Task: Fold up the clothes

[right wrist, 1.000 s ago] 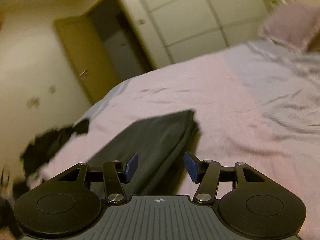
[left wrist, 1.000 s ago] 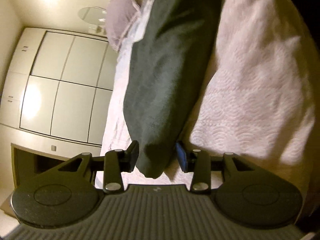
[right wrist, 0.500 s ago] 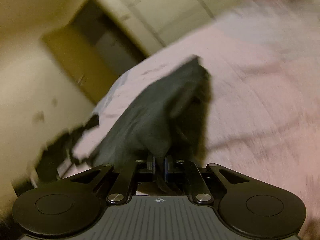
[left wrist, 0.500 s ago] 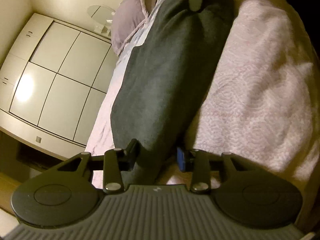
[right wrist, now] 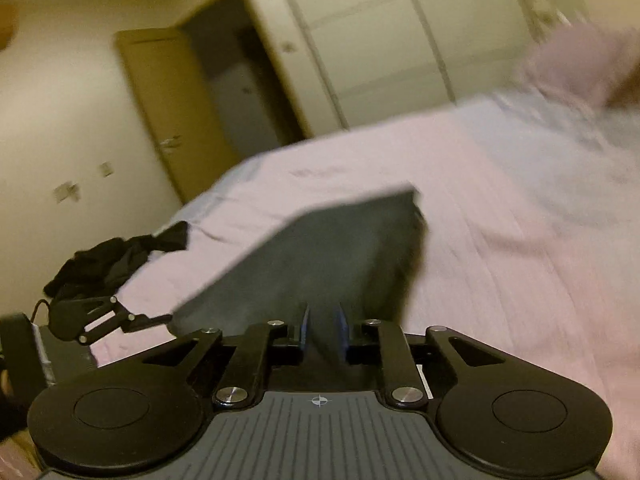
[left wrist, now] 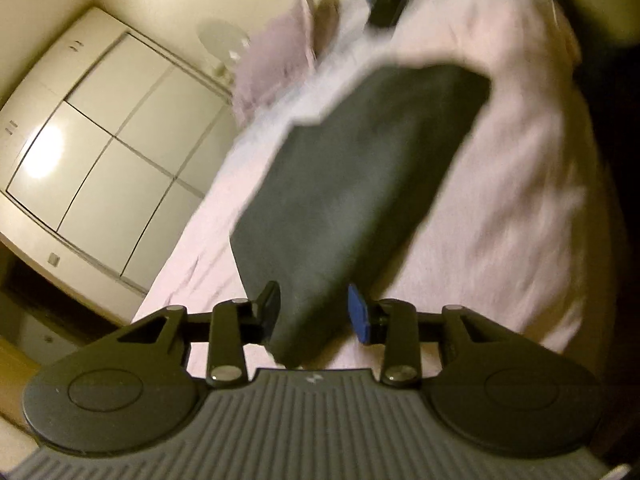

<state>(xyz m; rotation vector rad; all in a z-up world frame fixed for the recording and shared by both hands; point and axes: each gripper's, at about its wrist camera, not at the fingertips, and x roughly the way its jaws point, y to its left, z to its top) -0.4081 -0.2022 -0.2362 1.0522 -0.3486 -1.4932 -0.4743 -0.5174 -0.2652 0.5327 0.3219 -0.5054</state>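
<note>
Pink bed (left wrist: 520,208) filling most of both views, white wardrobe (left wrist: 100,152) on the far left wall, open wooden door (right wrist: 172,120) beyond the foot. Dark folded garment (left wrist: 352,184) lying flat on the bed cover, a near end at each wrist camera. Crumpled black clothing (right wrist: 108,260) at the bed's left edge. Pillow (left wrist: 276,64) at the far end. Left tongs (left wrist: 314,312) spread wide, garment's corner between the pads, contact unclear. Right tongs (right wrist: 322,330) narrowed, apparently pinching the garment's near edge
</note>
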